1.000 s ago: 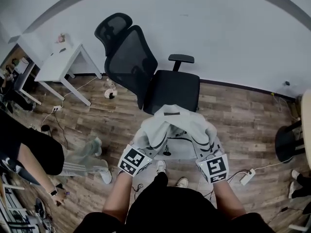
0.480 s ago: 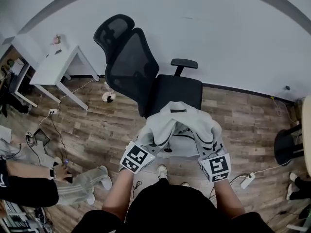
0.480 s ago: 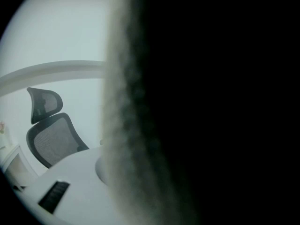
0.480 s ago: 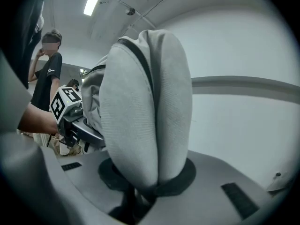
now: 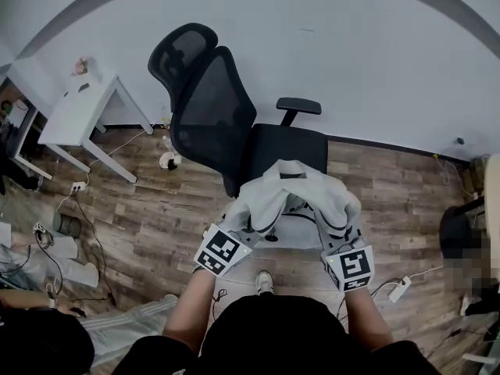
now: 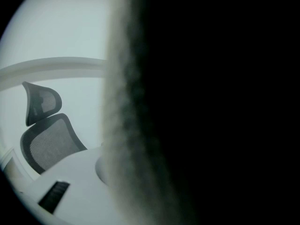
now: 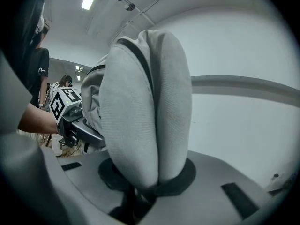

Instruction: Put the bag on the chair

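Note:
A light grey bag (image 5: 293, 190) hangs between my two grippers, just in front of the black office chair's seat (image 5: 285, 143). The chair's mesh back (image 5: 215, 112) stands to the left of the seat. My left gripper (image 5: 244, 229) holds the bag's left side. In the left gripper view dark bag fabric (image 6: 211, 116) covers most of the lens, with the chair back (image 6: 49, 144) beside it. My right gripper (image 5: 337, 237) is shut on the bag's right side. A fold of the grey bag (image 7: 140, 107) is pinched between the right gripper's (image 7: 143, 191) jaws.
A white table (image 5: 74, 116) stands at the left by the wall. Cables and a power strip (image 5: 398, 287) lie on the wooden floor. A person (image 5: 47, 342) is at the lower left. A black stool (image 5: 461, 233) is at the right edge.
The bag has moved slightly forward toward the chair seat, still held by both grippers. The person at the left has moved down toward the bottom-left corner.

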